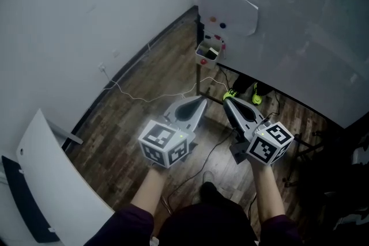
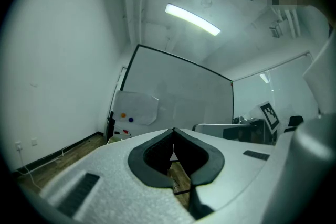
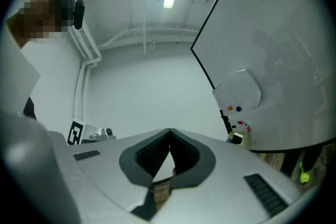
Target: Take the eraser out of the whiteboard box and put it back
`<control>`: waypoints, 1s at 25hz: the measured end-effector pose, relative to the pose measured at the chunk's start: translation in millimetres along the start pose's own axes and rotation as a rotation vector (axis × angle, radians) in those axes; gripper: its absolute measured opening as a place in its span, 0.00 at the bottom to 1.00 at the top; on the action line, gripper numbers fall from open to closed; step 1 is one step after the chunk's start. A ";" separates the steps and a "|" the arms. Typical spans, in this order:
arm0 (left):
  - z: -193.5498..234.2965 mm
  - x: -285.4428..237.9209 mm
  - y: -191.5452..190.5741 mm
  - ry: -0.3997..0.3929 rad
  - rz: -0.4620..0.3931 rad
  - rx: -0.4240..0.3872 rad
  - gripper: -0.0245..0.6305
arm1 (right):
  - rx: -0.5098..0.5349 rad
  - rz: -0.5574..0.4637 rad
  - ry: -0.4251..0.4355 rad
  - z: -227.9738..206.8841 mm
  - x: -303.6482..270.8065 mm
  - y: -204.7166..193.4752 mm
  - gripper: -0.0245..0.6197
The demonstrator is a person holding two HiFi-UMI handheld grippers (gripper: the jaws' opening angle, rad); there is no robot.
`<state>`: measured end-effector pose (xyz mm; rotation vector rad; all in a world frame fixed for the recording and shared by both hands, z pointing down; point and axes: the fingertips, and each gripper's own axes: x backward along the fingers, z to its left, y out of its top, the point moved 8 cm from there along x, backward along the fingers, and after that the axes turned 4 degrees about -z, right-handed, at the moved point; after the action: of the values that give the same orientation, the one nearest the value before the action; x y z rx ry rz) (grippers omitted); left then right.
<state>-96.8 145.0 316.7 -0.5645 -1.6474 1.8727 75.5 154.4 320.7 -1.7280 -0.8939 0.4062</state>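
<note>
The small open whiteboard box [image 1: 207, 53] hangs at the lower left corner of the big whiteboard [image 1: 288, 26], under a white sheet [image 1: 228, 11] with coloured magnets. A dark block, probably the eraser [image 1: 212, 53], and markers sit in it. My left gripper [image 1: 203, 100] and right gripper [image 1: 225, 98] hover side by side above the wooden floor, short of the box, both pointing at it. Both are shut with nothing in them. The left gripper view shows shut tips [image 2: 173, 129] and the box [image 2: 116, 136] far off. In the right gripper view the box [image 3: 237, 137] lies right of the shut tips [image 3: 169, 130].
A white cable [image 1: 138, 95] runs over the floor from a wall outlet [image 1: 104, 68]. A white panel [image 1: 57, 181] leans at the lower left. Neon-green shoes [image 1: 230, 94] and dark stand legs show under the whiteboard. The white wall [image 1: 86, 8] closes the left side.
</note>
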 end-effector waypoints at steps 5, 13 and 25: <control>21.7 -32.8 -1.7 0.015 0.023 0.006 0.04 | -0.026 -0.007 0.013 -35.6 -24.4 8.4 0.04; 48.2 -82.6 -1.5 0.056 0.043 0.007 0.04 | -0.040 0.012 0.039 -91.3 -56.0 20.8 0.04; 89.6 -154.8 -11.4 0.106 0.058 0.024 0.04 | -0.079 0.042 0.078 -169.4 -100.9 26.8 0.04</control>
<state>-38.2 -23.7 332.2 -0.6966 -1.5530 1.8679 130.9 -35.9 338.3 -1.8254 -0.8282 0.3324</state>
